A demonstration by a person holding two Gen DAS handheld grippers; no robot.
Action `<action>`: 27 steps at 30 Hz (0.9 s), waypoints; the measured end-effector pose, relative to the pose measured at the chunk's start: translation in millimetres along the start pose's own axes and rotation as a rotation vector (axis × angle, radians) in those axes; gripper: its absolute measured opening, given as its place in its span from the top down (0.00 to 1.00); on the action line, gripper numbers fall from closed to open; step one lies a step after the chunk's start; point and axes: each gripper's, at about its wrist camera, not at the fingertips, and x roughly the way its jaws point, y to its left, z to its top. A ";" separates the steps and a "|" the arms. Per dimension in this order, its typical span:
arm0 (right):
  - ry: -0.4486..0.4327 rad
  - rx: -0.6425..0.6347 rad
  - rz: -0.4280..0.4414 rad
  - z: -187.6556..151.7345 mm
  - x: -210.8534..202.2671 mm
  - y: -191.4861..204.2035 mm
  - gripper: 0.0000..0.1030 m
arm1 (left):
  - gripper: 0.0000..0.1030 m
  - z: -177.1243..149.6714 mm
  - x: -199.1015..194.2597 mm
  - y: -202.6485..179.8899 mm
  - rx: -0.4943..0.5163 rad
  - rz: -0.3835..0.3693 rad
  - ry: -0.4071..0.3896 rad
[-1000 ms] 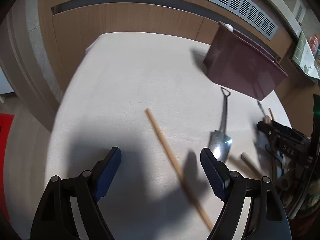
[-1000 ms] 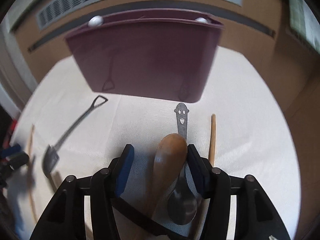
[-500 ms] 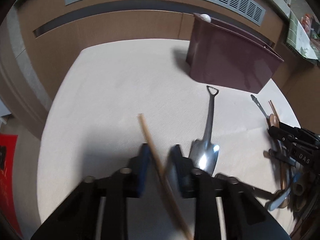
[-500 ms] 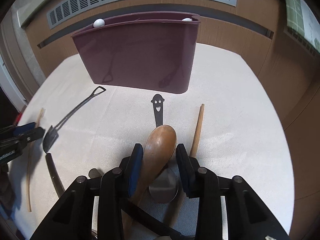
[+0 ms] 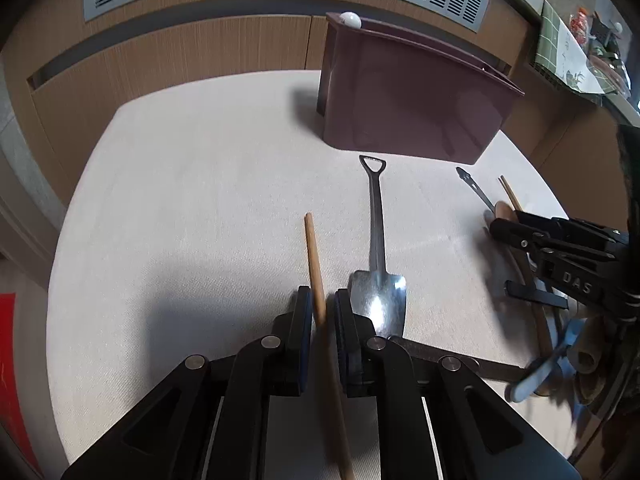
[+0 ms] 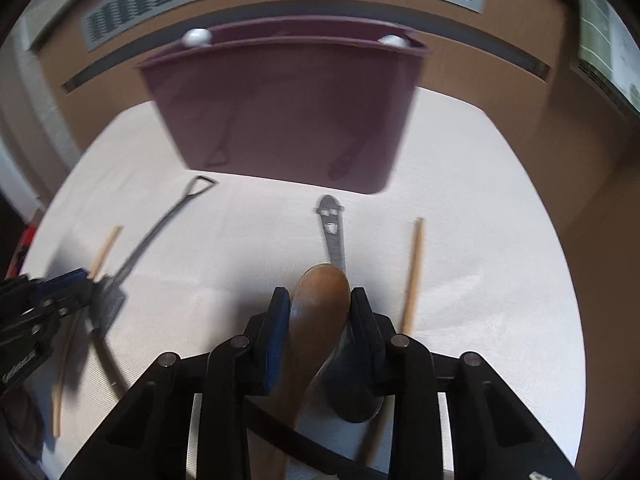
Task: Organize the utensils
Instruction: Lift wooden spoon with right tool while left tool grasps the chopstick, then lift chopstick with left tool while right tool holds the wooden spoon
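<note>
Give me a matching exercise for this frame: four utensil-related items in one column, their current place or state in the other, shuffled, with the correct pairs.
Items:
1. wooden chopstick
2. wooden spoon
3. shovel-shaped spoon
4. maroon bin

States:
A. standing upright at the far side of the table
B. clamped by the right gripper
C. lying loose on the cloth
D. clamped by the left gripper

Pairs: 1-D, 2-B, 3-C, 4-A
</note>
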 end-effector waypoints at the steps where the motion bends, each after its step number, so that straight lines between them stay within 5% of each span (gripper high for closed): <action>1: -0.014 -0.004 0.005 -0.5 -3.8 1.0 0.72 | 0.88 0.8 -0.1 0.4 0.002 -0.007 0.011; 14: -0.215 -0.037 0.045 6.3 -71.7 1.1 0.73 | 0.92 5.4 -4.7 11.9 -0.102 -0.101 0.025; 27: -0.283 0.017 0.107 -1.3 -105.7 -14.4 0.73 | 0.95 23.6 -98.6 -13.7 -0.068 -0.227 -0.325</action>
